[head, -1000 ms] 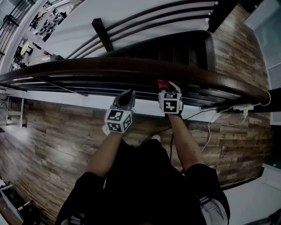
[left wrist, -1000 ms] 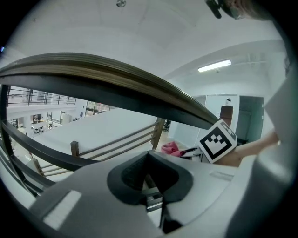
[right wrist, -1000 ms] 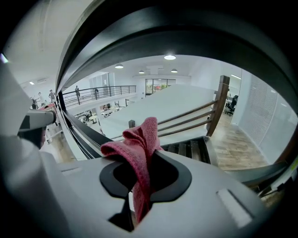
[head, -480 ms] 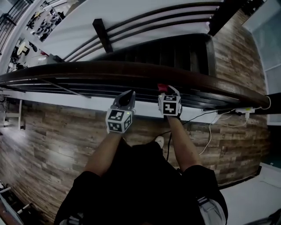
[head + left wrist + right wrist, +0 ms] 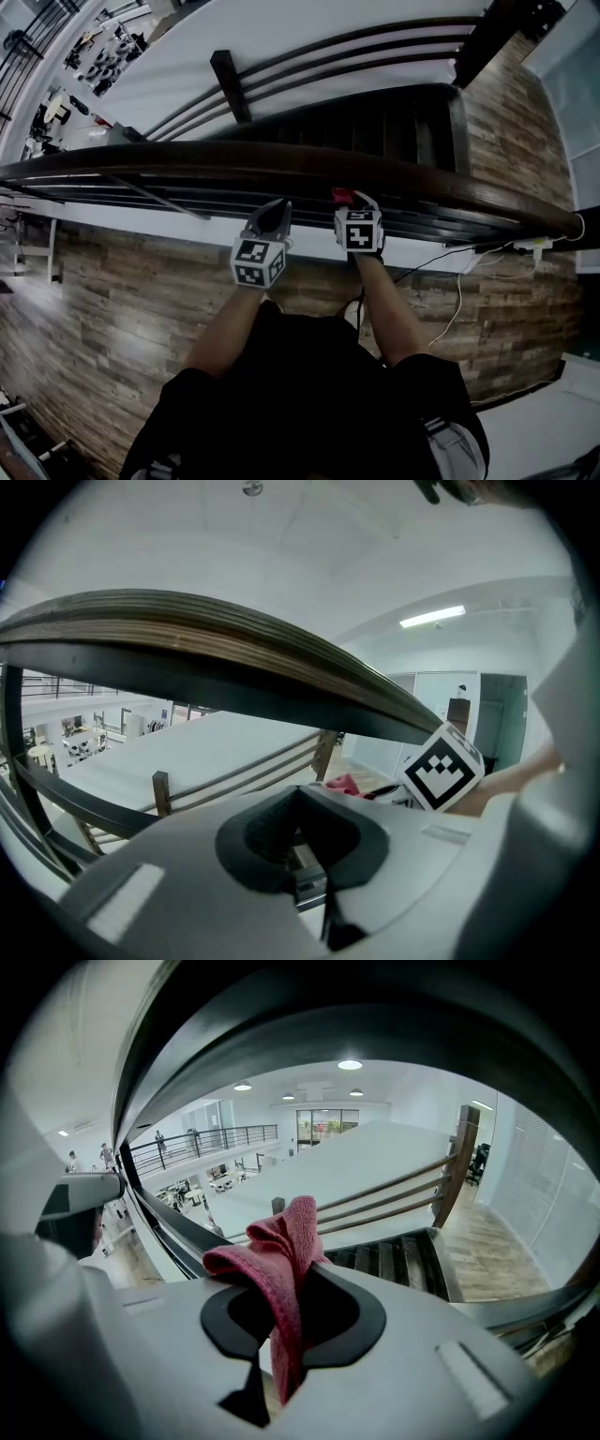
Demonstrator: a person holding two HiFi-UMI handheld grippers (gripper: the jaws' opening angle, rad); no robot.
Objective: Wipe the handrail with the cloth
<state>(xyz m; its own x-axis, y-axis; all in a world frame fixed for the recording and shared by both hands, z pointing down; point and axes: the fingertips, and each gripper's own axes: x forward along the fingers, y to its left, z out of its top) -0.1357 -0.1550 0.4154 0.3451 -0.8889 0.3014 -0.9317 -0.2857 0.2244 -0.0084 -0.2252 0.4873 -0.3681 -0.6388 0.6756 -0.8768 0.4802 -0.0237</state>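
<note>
Red cloth (image 5: 281, 1269) pinched between the clamped jaws of the right gripper (image 5: 349, 201), close under the dark wooden handrail (image 5: 309, 159). Left gripper (image 5: 272, 216) just beside it, jaws together with nothing between them. Staircase (image 5: 375, 117) lies beyond the rail.

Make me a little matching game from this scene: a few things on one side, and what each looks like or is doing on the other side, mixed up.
Things:
1. cloth
2. handrail
3. left claw
4. right claw

Descriptions:
a. shut, with nothing in it
b. dark, long and curved
c. pink-red and crumpled
d. shut on the cloth

Pairs: 1-c, 2-b, 3-a, 4-d.
</note>
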